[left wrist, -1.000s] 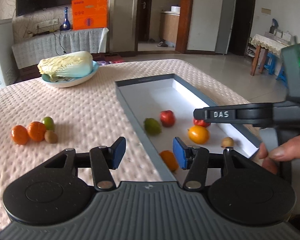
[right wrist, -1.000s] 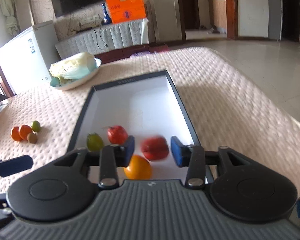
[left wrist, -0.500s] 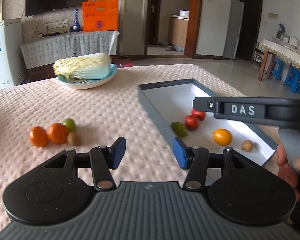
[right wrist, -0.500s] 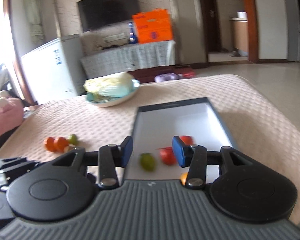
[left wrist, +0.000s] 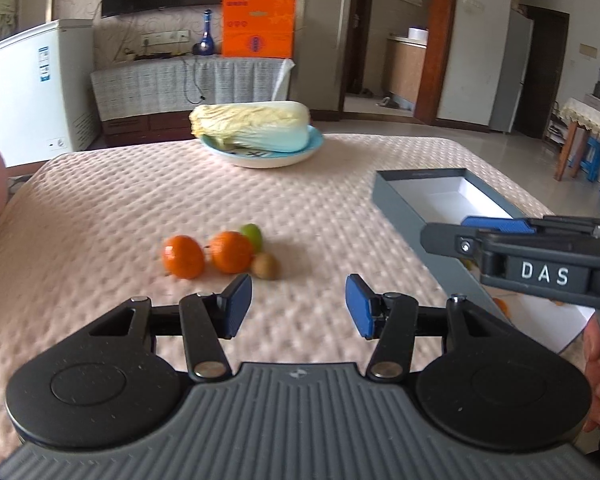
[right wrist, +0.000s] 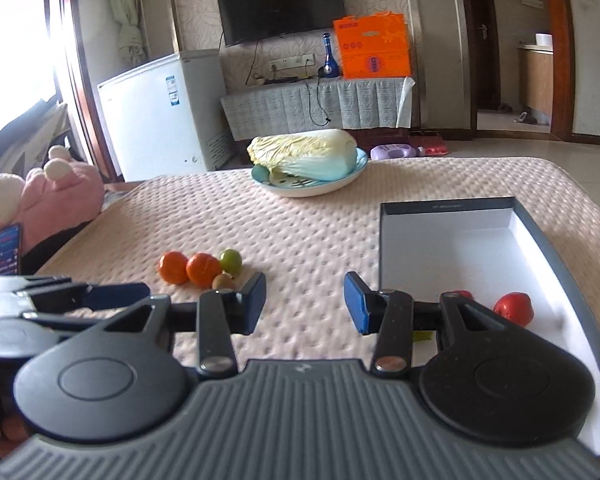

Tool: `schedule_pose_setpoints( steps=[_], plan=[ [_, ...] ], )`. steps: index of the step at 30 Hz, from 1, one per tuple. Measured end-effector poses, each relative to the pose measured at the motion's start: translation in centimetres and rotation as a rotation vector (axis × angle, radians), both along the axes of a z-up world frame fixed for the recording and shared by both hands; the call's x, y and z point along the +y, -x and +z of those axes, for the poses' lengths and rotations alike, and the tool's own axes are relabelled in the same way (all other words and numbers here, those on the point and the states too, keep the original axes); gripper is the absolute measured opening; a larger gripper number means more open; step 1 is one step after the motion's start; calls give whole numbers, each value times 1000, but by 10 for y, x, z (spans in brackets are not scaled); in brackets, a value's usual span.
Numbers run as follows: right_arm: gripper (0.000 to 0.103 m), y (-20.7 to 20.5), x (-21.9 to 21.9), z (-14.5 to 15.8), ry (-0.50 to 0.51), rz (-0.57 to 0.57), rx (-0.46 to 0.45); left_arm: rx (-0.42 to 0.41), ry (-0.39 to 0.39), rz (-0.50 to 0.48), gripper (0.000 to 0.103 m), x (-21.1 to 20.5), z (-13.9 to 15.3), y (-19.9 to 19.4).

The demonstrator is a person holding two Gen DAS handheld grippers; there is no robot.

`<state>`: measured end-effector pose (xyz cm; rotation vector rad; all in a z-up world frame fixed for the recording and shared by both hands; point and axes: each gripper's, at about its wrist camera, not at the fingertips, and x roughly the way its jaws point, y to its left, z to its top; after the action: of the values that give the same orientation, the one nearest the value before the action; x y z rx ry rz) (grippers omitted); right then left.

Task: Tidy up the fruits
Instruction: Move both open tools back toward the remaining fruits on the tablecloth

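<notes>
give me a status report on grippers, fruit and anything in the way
Left gripper open, empty; right gripper open, empty. Four fruits loose on the tablecloth, red fruit in the box. Nothing between left gripper and fruits.

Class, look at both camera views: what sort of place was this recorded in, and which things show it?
Most likely the living room of a home. A wall-mounted television hangs above a cloth-draped cabinet, a white chest freezer stands beside it, and a pink plush toy sits at the table's edge.

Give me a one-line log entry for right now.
left gripper: open, empty | right gripper: open, empty | four fruits on tablecloth | red fruit in box
</notes>
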<state>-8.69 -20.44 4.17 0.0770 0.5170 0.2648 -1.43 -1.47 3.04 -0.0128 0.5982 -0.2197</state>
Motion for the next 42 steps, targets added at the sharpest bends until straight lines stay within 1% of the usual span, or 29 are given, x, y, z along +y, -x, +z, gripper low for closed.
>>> schedule_pose_setpoints(
  steps=[4,6,9,16,26,27,32,42],
  plan=[
    [46,0,8,0,-3,2,4,-13,-4,14,58,13,4,4],
    [46,-2,11,-1,-14,14,9,-7,-6,13,58,16,2,4],
    [46,-3,19,-3,2,29,16,1,-20,22,58,18,1,0],
    [46,-8,29,-5,-5,24,25,2,-16,72,58,32,1,1],
    [46,-15,60,-16,24,72,51,9,-1,164,58,58,3,1],
    [44,-16,63,-18,27,83,56,11,1,169,58,61,3,0],
    [44,-25,80,-26,67,115,68,12,10,177,58,71,3,1],
    [44,-44,91,-36,71,106,96,20,28,179,58,84,3,3]
  ],
)
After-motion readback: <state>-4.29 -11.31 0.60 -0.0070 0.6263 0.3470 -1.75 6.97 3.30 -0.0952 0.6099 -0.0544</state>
